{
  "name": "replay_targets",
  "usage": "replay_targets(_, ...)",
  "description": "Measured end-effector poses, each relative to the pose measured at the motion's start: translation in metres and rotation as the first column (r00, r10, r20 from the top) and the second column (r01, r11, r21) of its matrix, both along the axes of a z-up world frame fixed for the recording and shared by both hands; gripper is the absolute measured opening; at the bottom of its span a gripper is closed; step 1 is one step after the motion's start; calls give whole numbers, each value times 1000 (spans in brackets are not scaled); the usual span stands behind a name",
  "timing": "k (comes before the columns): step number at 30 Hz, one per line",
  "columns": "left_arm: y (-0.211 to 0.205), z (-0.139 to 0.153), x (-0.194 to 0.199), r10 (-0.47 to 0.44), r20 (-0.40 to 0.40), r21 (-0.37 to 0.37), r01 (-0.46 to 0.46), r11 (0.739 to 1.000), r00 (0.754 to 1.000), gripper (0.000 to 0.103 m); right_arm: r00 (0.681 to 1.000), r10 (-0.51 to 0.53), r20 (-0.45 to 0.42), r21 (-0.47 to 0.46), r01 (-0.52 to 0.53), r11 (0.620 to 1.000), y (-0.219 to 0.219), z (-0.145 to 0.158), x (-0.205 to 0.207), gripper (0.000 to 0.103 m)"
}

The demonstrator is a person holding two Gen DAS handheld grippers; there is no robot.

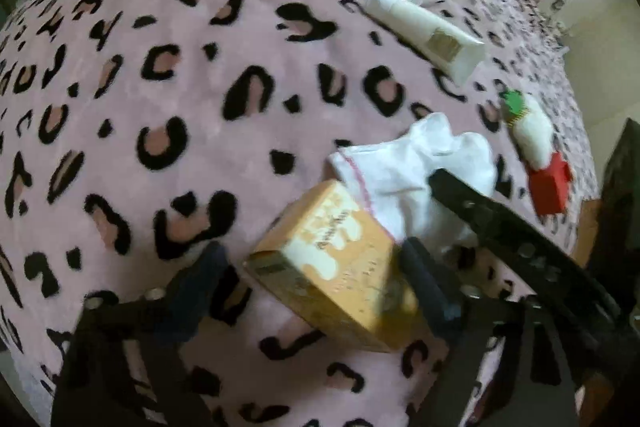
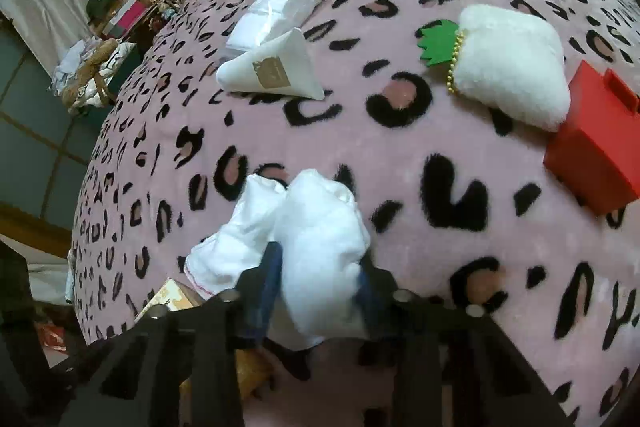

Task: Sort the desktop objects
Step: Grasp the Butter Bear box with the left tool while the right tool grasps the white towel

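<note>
A crumpled white cloth with a thin red-stitched hem sits bunched between the dark pads of the right gripper, whose jaws are clamped on its soft folds low over a pink fleece blanket printed with black leopard spots. Just beside it, a small peach-and-cream cardboard box lies tilted between the fingers of the left gripper; those jaws stand apart, the right-hand finger at the box's edge, the other clear of it, so no grip is made yet. Both pickups appear to be under way at once: cloth taken, box about to be.

The next move likely calls for the left jaws to close squarely on the box's flat, rigid sides, and for the cloth, limp and apt to trail, to be lifted clear before it drags on the plush pile.

Farther out lie a white squeeze tube with a gold label, touching a soft white tissue pack in clear wrap; a fluffy white plush shape with green felt leaves and a gold bead chain; and, against it, a glossy red hard-edged box. Cluttered shelves blur in the background.
</note>
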State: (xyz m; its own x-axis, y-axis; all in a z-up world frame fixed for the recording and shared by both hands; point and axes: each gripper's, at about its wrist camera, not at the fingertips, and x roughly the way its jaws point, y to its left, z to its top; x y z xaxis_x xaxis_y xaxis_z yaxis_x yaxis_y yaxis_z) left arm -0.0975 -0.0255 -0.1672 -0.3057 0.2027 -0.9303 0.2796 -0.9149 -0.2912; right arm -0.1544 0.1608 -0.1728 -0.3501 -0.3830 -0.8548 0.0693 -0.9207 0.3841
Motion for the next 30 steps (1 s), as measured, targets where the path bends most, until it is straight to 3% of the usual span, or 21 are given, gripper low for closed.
replay_targets(2, 0, 6, 2, -5, -14, -11, 5, 1000, 1000, 68, 1000, -10, -18, 7, 10, 1000, -1, 4, 4, 26)
replay_targets(8, -11, 16, 8, -25, -51, 6, 25, 1000, 998, 49, 993, -61, -98, 72, 68, 995, 10, 27, 20, 24)
replay_targets(11, -14, 19, 11, -28, -53, 17, 29, 999, 998, 49, 988, -88, -129, 117, 103, 988, 22, 41, 28, 24)
replay_targets(13, -18, 20, 15, 18, -51, 37, -17, 999, 999, 57, 986, -97, -136, 117, 114, 987, 30, 47, 32, 24)
replay_targets(14, -18, 18, 16, 42, -28, 44, -41, 998, 999, 75, 985, -101, -141, 115, 117, 986, 31, 49, 34, 24)
replay_targets(16, -14, 11, 15, 72, 22, 40, -73, 997, 997, 96, 984, -102, -147, 120, 120, 986, 34, 52, 37, 24)
replay_targets(24, 16, -14, 7, 163, 75, 35, -166, 985, 984, 99, 982, -123, -146, 127, 141, 982, 43, 50, 42, 24)
replay_targets(25, 17, -18, 6, 177, 78, 50, -181, 982, 981, 96, 981, -124, -146, 134, 143, 981, 44, 49, 42, 24)
replay_targets(28, 19, -24, 4, 168, 70, 85, -174, 981, 983, 57, 981, -132, -145, 141, 153, 978, 52, 48, 45, 24)
replay_targets(30, 21, -23, 3, 148, 52, 91, -152, 984, 988, 56, 979, -142, -144, 140, 162, 977, 57, 48, 47, 24)
